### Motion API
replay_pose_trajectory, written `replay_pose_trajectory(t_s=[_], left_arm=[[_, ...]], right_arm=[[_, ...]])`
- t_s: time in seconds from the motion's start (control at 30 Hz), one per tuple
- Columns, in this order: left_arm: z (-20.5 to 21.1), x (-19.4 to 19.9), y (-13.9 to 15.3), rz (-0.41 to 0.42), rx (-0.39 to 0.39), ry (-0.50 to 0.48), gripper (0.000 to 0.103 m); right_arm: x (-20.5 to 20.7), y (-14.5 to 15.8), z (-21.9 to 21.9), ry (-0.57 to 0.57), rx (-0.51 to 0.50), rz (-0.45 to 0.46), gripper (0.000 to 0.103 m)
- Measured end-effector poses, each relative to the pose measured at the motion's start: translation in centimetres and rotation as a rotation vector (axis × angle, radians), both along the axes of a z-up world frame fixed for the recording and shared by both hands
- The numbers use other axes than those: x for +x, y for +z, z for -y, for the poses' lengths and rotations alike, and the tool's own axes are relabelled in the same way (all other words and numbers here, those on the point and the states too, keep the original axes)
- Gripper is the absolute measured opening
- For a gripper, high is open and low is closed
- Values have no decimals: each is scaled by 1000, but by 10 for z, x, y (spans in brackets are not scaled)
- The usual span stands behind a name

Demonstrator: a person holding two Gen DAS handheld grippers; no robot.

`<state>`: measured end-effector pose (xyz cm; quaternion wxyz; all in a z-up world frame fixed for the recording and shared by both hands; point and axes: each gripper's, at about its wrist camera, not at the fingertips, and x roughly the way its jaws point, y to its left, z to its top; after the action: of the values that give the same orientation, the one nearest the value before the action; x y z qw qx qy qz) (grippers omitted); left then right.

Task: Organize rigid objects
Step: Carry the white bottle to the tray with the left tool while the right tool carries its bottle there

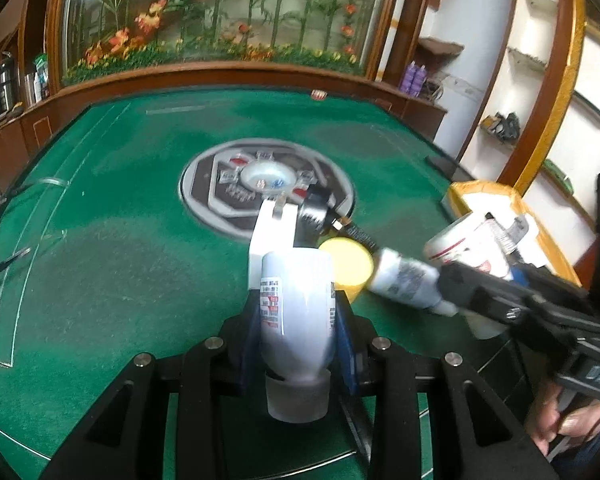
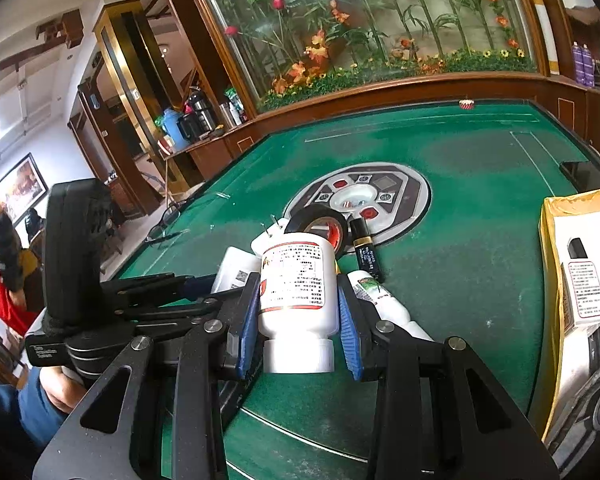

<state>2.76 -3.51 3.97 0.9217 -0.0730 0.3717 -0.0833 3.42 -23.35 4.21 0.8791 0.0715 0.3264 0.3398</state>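
My left gripper (image 1: 298, 316) is shut on a white bottle (image 1: 296, 312) with a grey cap, held above the green table. My right gripper (image 2: 298, 312) is shut on a white pill bottle (image 2: 296, 284) with a red-trimmed label; it also shows in the left wrist view (image 1: 466, 246). On the table ahead lie a white adapter (image 1: 274, 232), a roll of black tape (image 2: 320, 226), a yellow lid (image 1: 346, 264), a white tube (image 1: 406, 280) and a small black bottle (image 2: 366, 254). The left gripper's body (image 2: 76, 256) shows at the left of the right wrist view.
A yellow-rimmed box (image 2: 548, 240) holding white boxed items stands at the table's right edge. A round control panel (image 2: 360, 196) sits in the table's centre. Glasses (image 2: 164, 220) lie at the left edge. A wooden ledge with a flower display runs behind the table.
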Motion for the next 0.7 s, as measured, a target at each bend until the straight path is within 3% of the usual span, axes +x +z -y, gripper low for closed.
replay_pose_trajectory(t_s=[0.13, 0.27, 0.4, 0.57, 0.7], left_arm=[[11, -3, 9, 33, -4, -32, 34], [30, -2, 15, 31, -12, -66, 34], [62, 3, 25, 34, -38, -142, 34], [116, 10, 37, 38, -52, -262, 34], [156, 26, 41, 12, -49, -340, 35]], right_arm=[[1, 3, 3, -7, 24, -1, 36], [-3, 7, 33, -62, 164, -66, 36], [-22, 19, 71, -224, 116, -27, 35], [-32, 27, 138, -407, 144, -42, 35], [-36, 26, 174, -550, 54, -42, 35]])
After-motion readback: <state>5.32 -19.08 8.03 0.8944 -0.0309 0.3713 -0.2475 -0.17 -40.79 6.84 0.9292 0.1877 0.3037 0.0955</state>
